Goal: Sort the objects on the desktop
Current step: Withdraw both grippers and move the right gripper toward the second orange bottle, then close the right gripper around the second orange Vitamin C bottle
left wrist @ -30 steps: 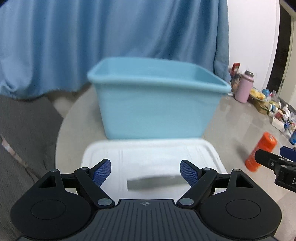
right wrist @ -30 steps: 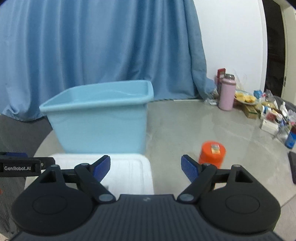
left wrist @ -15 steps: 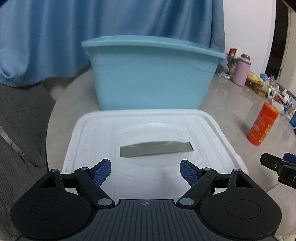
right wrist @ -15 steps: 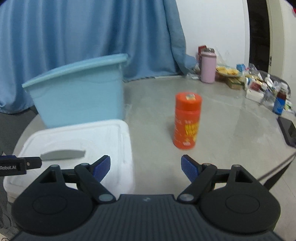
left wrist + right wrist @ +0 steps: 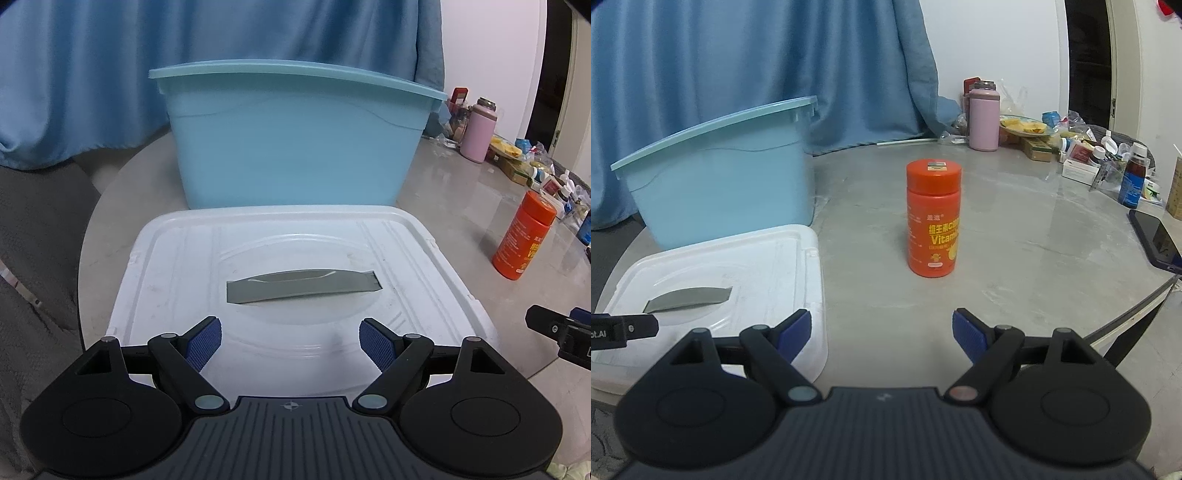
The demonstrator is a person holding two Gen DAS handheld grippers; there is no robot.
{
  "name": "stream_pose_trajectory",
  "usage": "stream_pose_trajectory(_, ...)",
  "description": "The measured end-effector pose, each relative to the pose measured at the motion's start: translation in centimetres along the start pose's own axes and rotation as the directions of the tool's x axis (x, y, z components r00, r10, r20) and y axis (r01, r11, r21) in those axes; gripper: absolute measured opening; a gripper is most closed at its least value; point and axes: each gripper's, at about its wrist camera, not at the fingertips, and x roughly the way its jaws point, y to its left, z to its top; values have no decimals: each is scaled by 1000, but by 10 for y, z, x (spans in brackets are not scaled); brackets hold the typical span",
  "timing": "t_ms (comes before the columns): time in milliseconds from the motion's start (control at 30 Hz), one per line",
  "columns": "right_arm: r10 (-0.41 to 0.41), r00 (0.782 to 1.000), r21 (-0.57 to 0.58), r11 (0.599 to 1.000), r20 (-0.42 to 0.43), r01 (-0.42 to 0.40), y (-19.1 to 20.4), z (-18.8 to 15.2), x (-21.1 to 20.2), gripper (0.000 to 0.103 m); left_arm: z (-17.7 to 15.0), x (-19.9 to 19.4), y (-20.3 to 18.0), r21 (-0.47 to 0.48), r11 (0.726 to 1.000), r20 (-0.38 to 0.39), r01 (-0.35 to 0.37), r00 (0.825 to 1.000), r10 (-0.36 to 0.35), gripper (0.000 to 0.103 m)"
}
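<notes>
Left gripper (image 5: 290,341): 2 blue-padded fingers spread wide, nothing between them, poised over the near part of the white rectangular plastic box lid (image 5: 291,273). The lid's flat grey handle strip (image 5: 303,287) lies ahead of the fingertips, centred between them, not touched.

Right gripper (image 5: 881,334): fingers spread wide, nothing held. It points at the orange cylindrical vitamin bottle (image 5: 933,218), which stands upright on the round grey marble-look tabletop (image 5: 1015,258), well ahead of the fingertips and about centred between them.

Edges and room:
- The white box's right edge (image 5: 816,280) runs just beside the right gripper's left finger (image 5: 793,334).
- Bare tabletop lies on every side of the bottle; the white box is near on its left, apart from it.
- The light blue open plastic tub (image 5: 295,136) stands directly behind the white box, its front wall close to the lid's far edge; contact cannot be told.
- The table's rim curves close on the right (image 5: 1137,310).

Surroundings:
- A dark phone (image 5: 1154,238) lies flat near the right rim.
- At the far right: a pink insulated flask (image 5: 984,118), a brown medicine bottle with a blue label (image 5: 1134,181), a plate of yellow food (image 5: 1025,125) and small boxes, all well apart from the orange bottle.
- A blue curtain (image 5: 738,62) hangs behind the tub.
</notes>
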Motion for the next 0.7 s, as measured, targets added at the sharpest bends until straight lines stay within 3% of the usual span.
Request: stream_pose_trajectory(700,-42,999,10,999,1,42,-21,37,53,83,15,19,-1,-15,1000,-18,-14,1000,14,84)
